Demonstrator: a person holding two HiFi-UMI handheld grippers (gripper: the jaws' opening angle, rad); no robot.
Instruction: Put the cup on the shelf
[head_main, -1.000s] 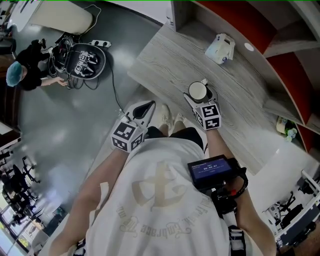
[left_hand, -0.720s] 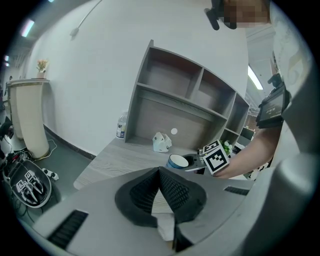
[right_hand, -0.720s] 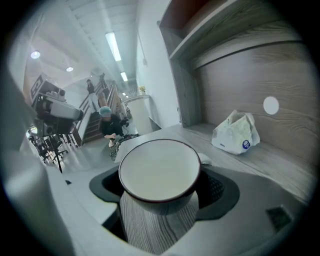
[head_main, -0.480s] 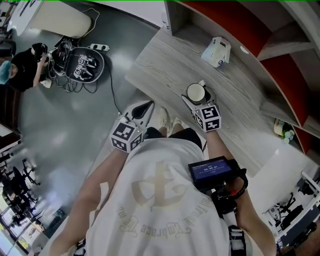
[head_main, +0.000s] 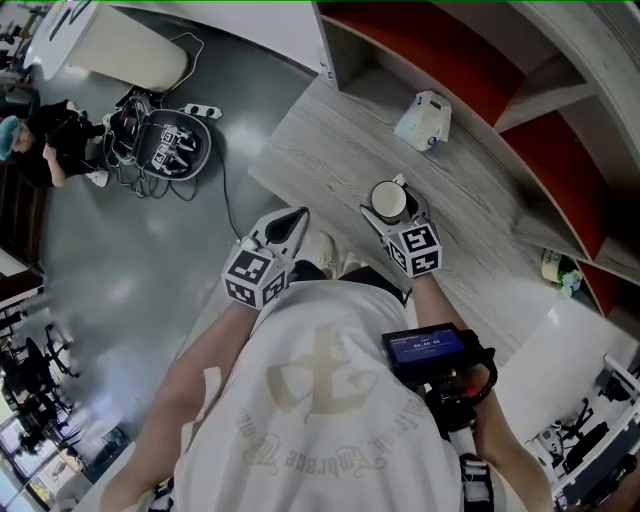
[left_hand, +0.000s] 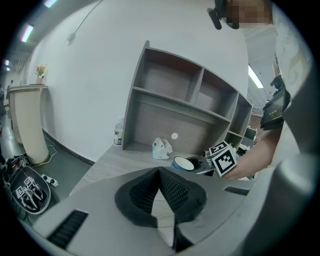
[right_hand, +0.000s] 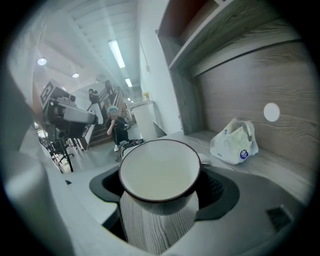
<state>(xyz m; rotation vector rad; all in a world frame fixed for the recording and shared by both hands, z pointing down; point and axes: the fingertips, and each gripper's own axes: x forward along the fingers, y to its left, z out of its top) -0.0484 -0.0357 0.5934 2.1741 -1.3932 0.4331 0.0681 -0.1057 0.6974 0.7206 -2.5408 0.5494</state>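
Still cup (right_hand: 159, 170) in right tongs (head_main: 390, 198).

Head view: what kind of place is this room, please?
Probably a lab or workshop, not a home: a bundle of cables and gear lies on the grey floor, near a wooden desk with a shelf unit.

White bag (head_main: 421, 121) on desktop (head_main: 325, 135) beneath shelf (left_hand: 175, 103)

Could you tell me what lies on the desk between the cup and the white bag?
Nothing lies there. In the head view, only bare wood-grain desk runs between the cup and the white bag.
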